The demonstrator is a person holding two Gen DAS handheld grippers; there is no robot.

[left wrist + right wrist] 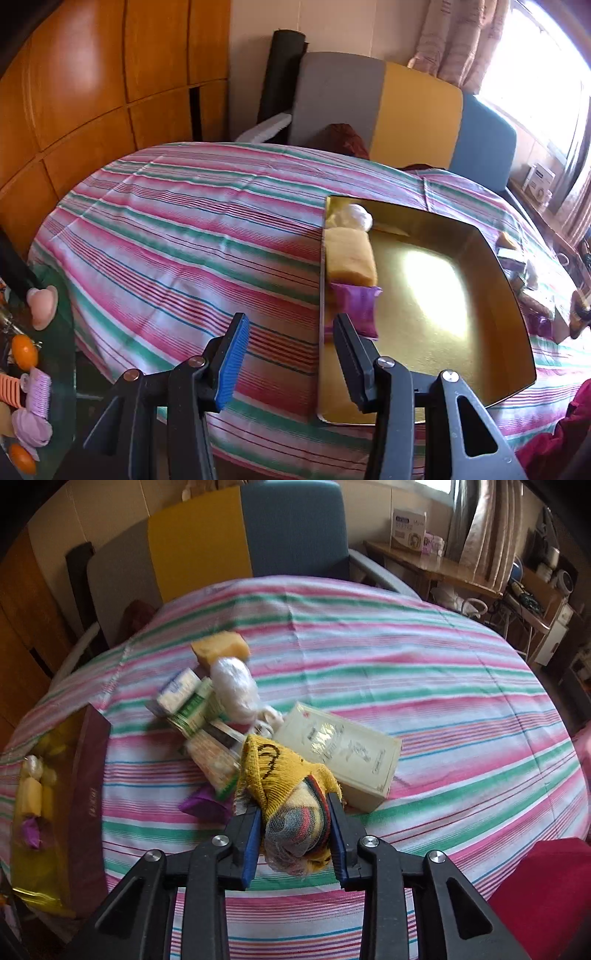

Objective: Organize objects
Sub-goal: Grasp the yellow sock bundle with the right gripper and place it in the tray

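A gold-lined box [509, 295] lies on the striped tablecloth. Along its left wall lie a white ball [356, 217], a yellow sponge [349, 258] and a purple packet [360, 308]. My left gripper [290, 334] is open and straddles the box's left wall, just short of the purple packet. In the right wrist view the box [86, 790] is at far left. My right gripper [295, 814] is shut on a yellow mesh bundle [284, 771] with striped cloth inside, held above the table near a heap of small boxes [192, 701].
A cream box [343, 753], a yellow sponge [221, 648], a white plastic-wrapped ball [234, 686] and a purple packet [203, 805] lie mid-table. A grey-yellow-blue sofa [406, 110] stands behind. A side table with hair clips [33, 391] is at left.
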